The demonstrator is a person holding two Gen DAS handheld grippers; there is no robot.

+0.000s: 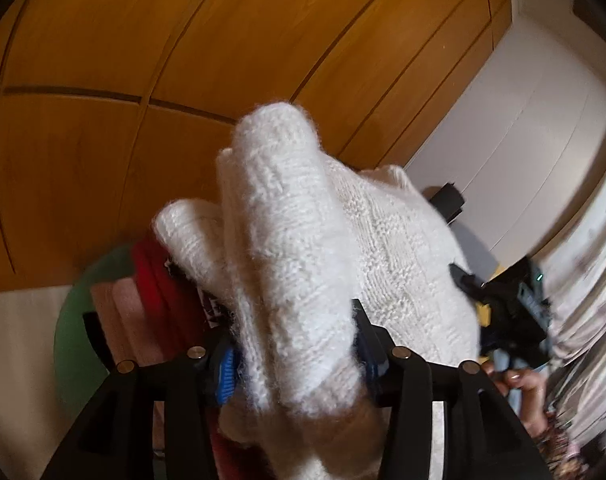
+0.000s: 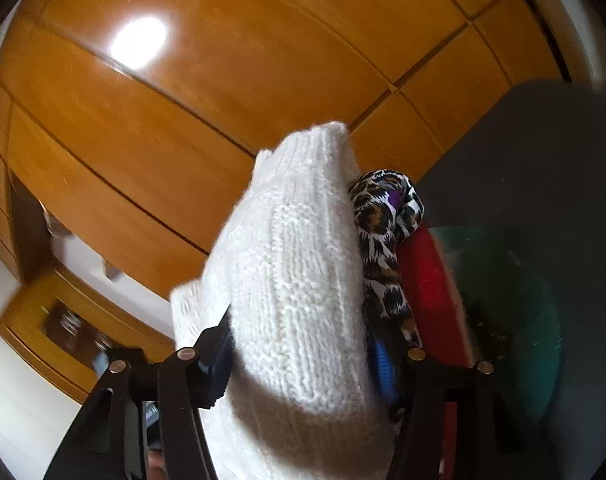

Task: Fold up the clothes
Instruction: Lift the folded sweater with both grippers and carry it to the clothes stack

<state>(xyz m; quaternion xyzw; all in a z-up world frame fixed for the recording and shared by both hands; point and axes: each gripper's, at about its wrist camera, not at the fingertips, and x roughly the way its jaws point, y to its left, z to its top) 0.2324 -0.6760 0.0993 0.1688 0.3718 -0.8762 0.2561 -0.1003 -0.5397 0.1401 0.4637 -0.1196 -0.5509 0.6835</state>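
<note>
A white knitted sweater (image 1: 303, 248) fills the middle of the left wrist view. My left gripper (image 1: 299, 356) is shut on a thick fold of it, and the knit bulges up between the blue-padded fingers. The same sweater (image 2: 295, 272) fills the right wrist view, where my right gripper (image 2: 303, 360) is shut on another bunched part. Both hold it lifted in front of a wooden wardrobe. The right gripper (image 1: 515, 304) also shows at the right of the left wrist view, with the person's hand below it.
A green basket (image 1: 73, 344) holds pink and red clothes (image 1: 151, 292). In the right wrist view a leopard-print garment (image 2: 387, 236) and red cloth (image 2: 427, 288) lie beside the green basket (image 2: 539, 344). A wooden wardrobe (image 2: 223, 92) stands behind. A white wall (image 1: 515, 152) and a patterned curtain (image 1: 591, 280) are at the right.
</note>
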